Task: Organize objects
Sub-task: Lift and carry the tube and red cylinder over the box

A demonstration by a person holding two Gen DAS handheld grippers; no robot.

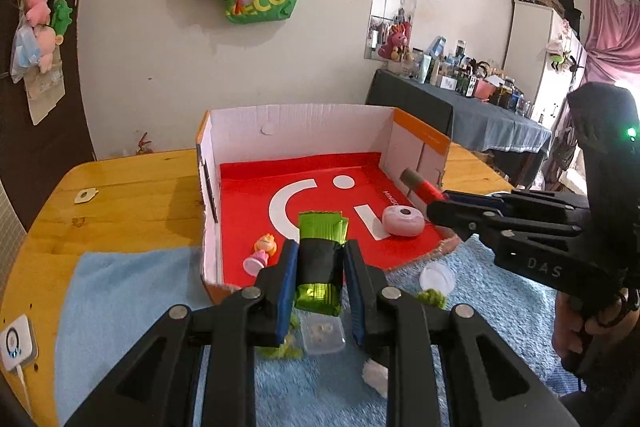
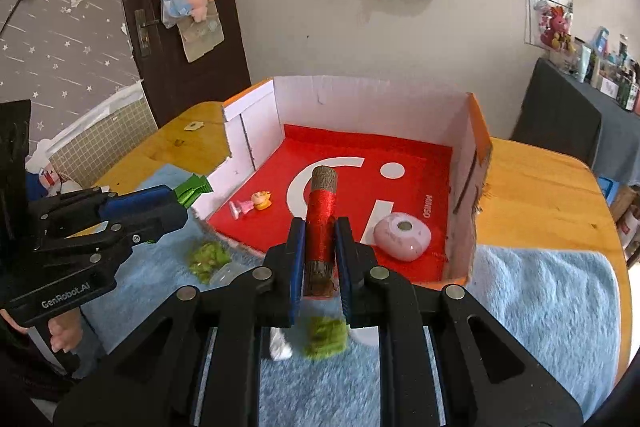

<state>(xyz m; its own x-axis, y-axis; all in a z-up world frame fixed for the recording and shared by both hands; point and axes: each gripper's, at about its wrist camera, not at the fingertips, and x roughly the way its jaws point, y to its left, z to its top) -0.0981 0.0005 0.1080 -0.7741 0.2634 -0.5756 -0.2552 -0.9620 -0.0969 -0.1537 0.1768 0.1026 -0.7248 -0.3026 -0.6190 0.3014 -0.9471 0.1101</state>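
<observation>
My left gripper (image 1: 320, 259) is shut on a green foil packet (image 1: 320, 259) with a black band, held over the front edge of the open cardboard box (image 1: 304, 123). My right gripper (image 2: 320, 239) is shut on a red thread spool (image 2: 320, 215) with brown ends, held over the box's front edge; it also shows in the left wrist view (image 1: 420, 187). On the box's red floor lie a pink round case (image 2: 402, 235) and a small pink and orange figurine (image 2: 252, 203). The left gripper shows in the right wrist view (image 2: 176, 199).
The box stands on a wooden table (image 1: 132, 195) with a light blue towel (image 2: 548, 299) in front. On the towel lie green fuzzy tufts (image 2: 208, 259), a clear lid (image 1: 437, 277), a small clear container (image 1: 323, 337) and a white scrap (image 1: 374, 375).
</observation>
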